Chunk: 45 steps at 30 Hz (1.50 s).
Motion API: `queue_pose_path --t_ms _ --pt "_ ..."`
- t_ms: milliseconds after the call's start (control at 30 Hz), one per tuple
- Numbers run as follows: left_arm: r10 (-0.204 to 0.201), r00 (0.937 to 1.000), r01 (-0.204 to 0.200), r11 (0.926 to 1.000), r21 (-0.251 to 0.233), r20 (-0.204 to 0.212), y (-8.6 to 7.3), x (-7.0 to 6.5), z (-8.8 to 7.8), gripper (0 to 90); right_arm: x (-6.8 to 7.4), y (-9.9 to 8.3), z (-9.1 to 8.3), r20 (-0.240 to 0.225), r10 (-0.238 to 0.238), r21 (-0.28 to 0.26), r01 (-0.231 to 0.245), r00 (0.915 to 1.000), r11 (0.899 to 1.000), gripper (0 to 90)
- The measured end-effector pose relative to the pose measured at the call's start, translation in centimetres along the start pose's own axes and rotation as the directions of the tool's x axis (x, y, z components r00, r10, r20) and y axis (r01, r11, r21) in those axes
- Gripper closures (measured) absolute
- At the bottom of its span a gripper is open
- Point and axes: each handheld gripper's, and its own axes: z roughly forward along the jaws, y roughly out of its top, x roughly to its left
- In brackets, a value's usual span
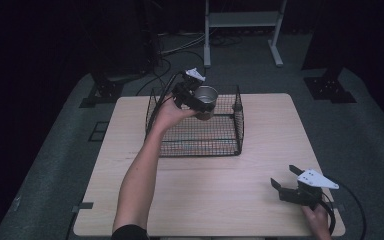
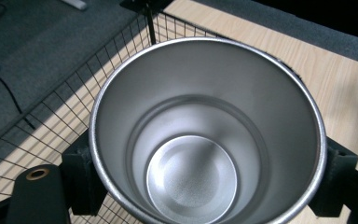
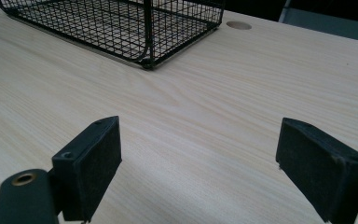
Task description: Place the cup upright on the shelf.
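High view: the left gripper clamps a steel cup above the wire basket's far side; lowering and release remain, I judge. The forearm stretches forward.

Left gripper view: jaws press both cup walls.

Right gripper view: the right gripper's jaws stand apart, empty, low over the table, basket ahead.

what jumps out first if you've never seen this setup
The shiny steel cup, clamped in the left claw and held over the far part of the black wire basket. Next, the right claw, jaws wide open with nothing between them, low at the near right corner of the pale wooden table.
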Motion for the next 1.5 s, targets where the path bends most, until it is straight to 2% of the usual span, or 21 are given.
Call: queue_pose_path --t_ms 67,200,500,600,700,767,867,1033,1133,1167,1200,1233,1367,1433,1500 --pt "-0.005 1.0000 0.005 0.9998 0.021 0.003 -0.1 0.2 0.9 17.8 0.0 0.0 0.0 -0.002 0.005 0.002 -0.005 1.0000 1.000 13.4" --pt "-0.013 0.9997 0.014 0.9983 0.057 -0.019 -0.5 0.6 2.1 17.7 0.0 0.0 0.0 -0.004 0.005 0.004 -0.005 1.0000 1.000 13.4" --pt "-0.056 0.9983 0.057 0.9961 0.068 -0.014 -1.6 1.1 3.9 17.7 0.0 0.0 0.0 -0.010 0.006 0.005 -0.006 0.9999 1.000 13.4" --pt "-0.063 0.9980 0.064 0.9936 0.093 -0.009 -2.4 1.4 4.9 17.7 0.0 0.0 0.0 -0.008 0.006 0.000 -0.006 1.0000 1.000 13.4" --pt "-0.048 0.9987 0.050 0.9942 0.095 -0.014 -2.8 1.4 5.3 17.7 0.0 0.0 0.0 -0.008 0.007 0.001 -0.007 0.9999 1.000 13.4" --pt "-0.067 0.9977 0.067 0.9929 0.098 0.004 -3.3 1.5 6.0 17.7 0.0 0.0 0.0 -0.009 0.012 0.003 -0.012 0.9999 1.000 13.4" --pt "-0.073 0.9973 0.071 0.9916 0.108 0.010 -3.6 1.7 6.5 17.7 0.0 0.0 0.0 -0.009 0.012 0.002 -0.012 0.9999 1.000 13.4" --pt "-0.071 0.9974 0.071 0.9854 0.154 -0.004 -4.2 2.0 7.7 17.7 -0.1 0.0 0.0 -0.010 0.011 0.002 -0.011 0.9999 1.000 13.4" --pt "-0.101 0.9949 0.099 0.9743 0.202 0.000 -4.6 2.3 8.4 17.7 0.0 0.0 0.0 -0.011 0.009 0.001 -0.009 0.9999 1.000 13.4" --pt "-0.098 0.9952 0.096 0.9712 0.218 -0.003 -4.7 2.4 8.7 17.7 0.0 0.0 0.0 -0.012 0.008 0.001 -0.008 0.9999 1.000 13.4" --pt "-0.098 0.9952 0.096 0.9712 0.218 -0.003 -4.7 2.4 8.7 17.7 0.0 0.0 0.0 -0.012 0.008 0.001 -0.008 0.9999 1.000 13.4" --pt "-0.103 0.9947 0.101 0.9680 0.230 -0.004 -4.9 2.5 8.9 17.7 0.0 0.0 0.0 -0.013 0.008 0.001 -0.008 0.9999 1.000 13.4" --pt "-0.094 0.9955 0.092 0.9707 0.222 -0.002 -5.0 2.5 9.2 17.7 0.0 0.0 0.0 -0.015 0.008 -0.002 -0.008 0.9999 1.000 13.4" --pt "-0.071 0.9975 0.070 0.9742 0.214 -0.001 -5.0 2.4 9.4 17.7 0.0 0.0 0.0 -0.015 0.008 -0.001 -0.008 0.9999 1.000 13.4" --pt "-0.073 0.9973 0.070 0.9732 0.219 0.006 -5.1 2.6 9.6 17.7 -0.1 0.0 0.0 -0.015 0.009 0.000 -0.009 0.9998 1.000 13.4"
